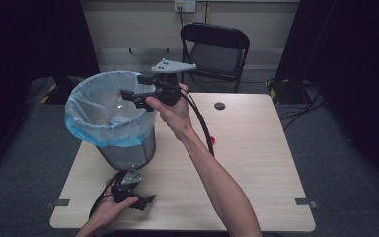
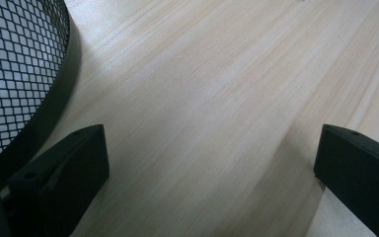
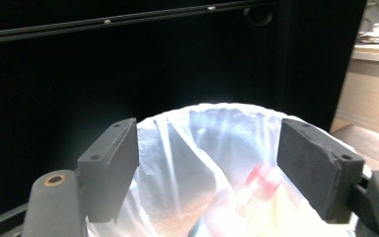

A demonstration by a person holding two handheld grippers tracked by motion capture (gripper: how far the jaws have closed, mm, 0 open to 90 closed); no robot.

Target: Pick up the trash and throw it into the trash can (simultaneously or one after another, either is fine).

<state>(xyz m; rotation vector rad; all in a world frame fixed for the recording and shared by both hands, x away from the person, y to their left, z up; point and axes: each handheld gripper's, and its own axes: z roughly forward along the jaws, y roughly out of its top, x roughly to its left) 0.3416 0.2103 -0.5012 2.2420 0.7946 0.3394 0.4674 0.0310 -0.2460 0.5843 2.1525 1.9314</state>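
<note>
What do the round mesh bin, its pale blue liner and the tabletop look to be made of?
Round mesh bin: looks like dark painted metal, with a diamond grid and solid base band. Pale blue liner: thin translucent plastic film, creased and folded over the rim. Tabletop: pale matte wood grain, possibly laminate.

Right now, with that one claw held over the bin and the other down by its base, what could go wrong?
Three risks, as judgements:
1. The right gripper hangs open over the lined mesh wastebasket; its jaws could snag the thin bin liner and pull it off the rim.
2. Its cable trails across the table and may sweep the small red object.
3. The left gripper, open beside the basket's base, might nudge it.
</note>
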